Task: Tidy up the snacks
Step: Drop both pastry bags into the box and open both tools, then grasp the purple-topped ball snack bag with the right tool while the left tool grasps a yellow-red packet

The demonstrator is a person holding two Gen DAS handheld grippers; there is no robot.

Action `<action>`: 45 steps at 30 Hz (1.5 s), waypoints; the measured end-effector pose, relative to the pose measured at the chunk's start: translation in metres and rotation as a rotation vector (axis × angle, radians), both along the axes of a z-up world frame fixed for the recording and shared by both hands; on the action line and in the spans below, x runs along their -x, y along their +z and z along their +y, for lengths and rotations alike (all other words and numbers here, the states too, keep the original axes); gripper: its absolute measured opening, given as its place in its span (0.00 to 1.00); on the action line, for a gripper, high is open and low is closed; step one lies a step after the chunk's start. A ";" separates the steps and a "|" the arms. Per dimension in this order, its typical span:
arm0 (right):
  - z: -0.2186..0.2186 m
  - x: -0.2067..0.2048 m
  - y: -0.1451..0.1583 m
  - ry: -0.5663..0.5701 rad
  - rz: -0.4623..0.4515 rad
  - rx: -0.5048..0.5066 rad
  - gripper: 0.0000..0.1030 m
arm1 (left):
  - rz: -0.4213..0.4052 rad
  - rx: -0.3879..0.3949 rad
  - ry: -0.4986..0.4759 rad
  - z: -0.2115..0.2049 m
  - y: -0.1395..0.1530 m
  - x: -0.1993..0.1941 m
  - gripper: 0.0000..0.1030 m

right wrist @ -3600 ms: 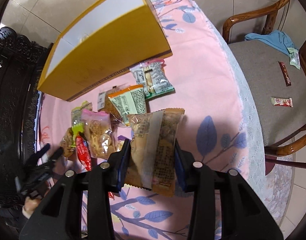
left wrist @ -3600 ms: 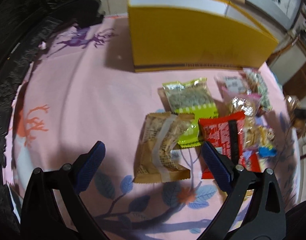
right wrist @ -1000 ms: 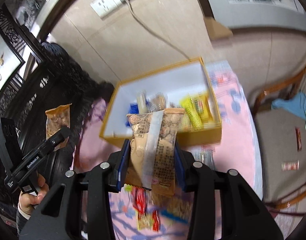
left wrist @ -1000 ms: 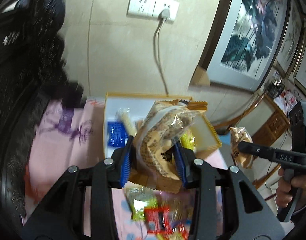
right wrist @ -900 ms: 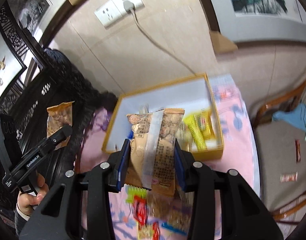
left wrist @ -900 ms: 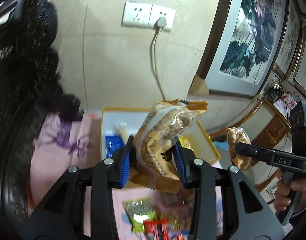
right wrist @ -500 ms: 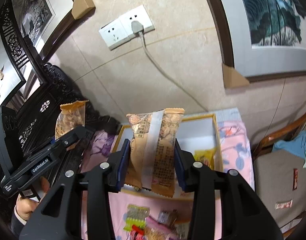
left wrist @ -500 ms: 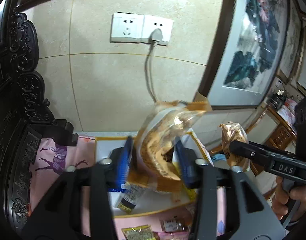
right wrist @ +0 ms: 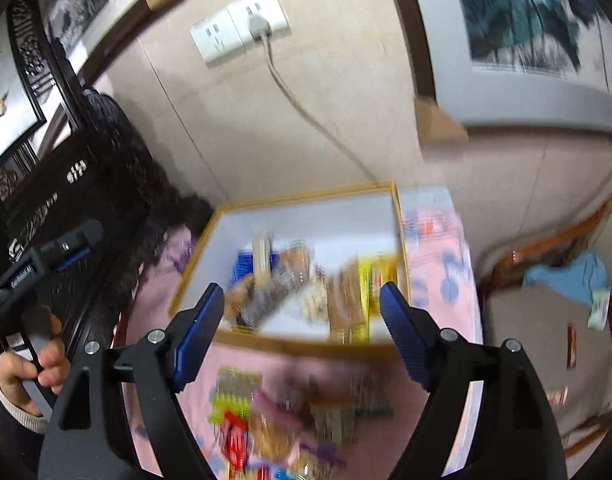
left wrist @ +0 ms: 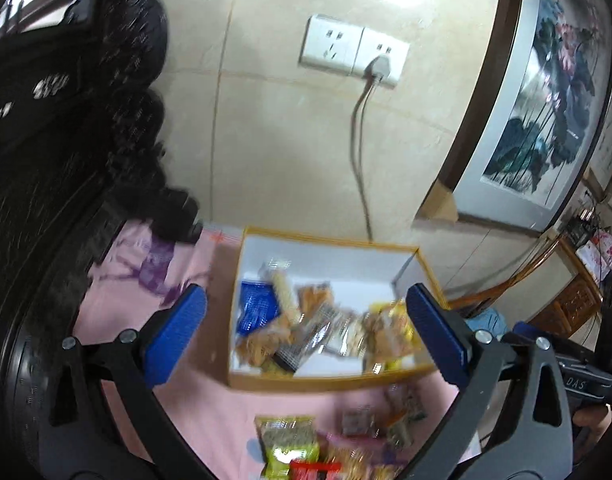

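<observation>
Left gripper [left wrist: 306, 334] and right gripper [right wrist: 302, 330]: jaws opening, now empty; both snack packets just dropped into box [left wrist: 325, 380]. More snacks [left wrist: 290, 446] remain on bench [left wrist: 146, 280].

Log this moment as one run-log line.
step: drop into yellow box | left gripper: jaws opening, empty | right gripper: jaws opening, empty | loose snacks: on tablecloth

Your left gripper [left wrist: 306, 336], jaws opening with nothing between them, frames the yellow box [left wrist: 325, 382] of mixed snack packets [left wrist: 306, 328]. Nearer you than the box, loose packets [left wrist: 294, 444] lie on the pink cloth [left wrist: 234, 412]. Behind the box, a wall socket [left wrist: 353, 51].
</observation>
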State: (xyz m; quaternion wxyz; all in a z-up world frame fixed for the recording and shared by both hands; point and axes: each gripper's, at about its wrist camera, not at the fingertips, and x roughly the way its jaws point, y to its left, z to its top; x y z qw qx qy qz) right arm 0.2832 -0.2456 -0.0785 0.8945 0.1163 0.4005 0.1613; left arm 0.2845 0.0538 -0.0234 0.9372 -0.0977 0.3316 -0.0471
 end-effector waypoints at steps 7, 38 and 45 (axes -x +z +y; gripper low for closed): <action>0.003 0.046 -0.059 0.012 0.170 0.011 0.78 | 0.087 -0.033 -0.004 0.001 -0.040 0.040 0.98; 0.043 0.081 -0.170 0.014 0.483 0.133 0.78 | 0.228 -0.043 -0.004 0.008 -0.090 0.146 0.98; 0.061 0.071 -0.195 0.033 0.511 0.183 0.62 | 0.239 -0.052 -0.005 0.010 -0.092 0.153 0.98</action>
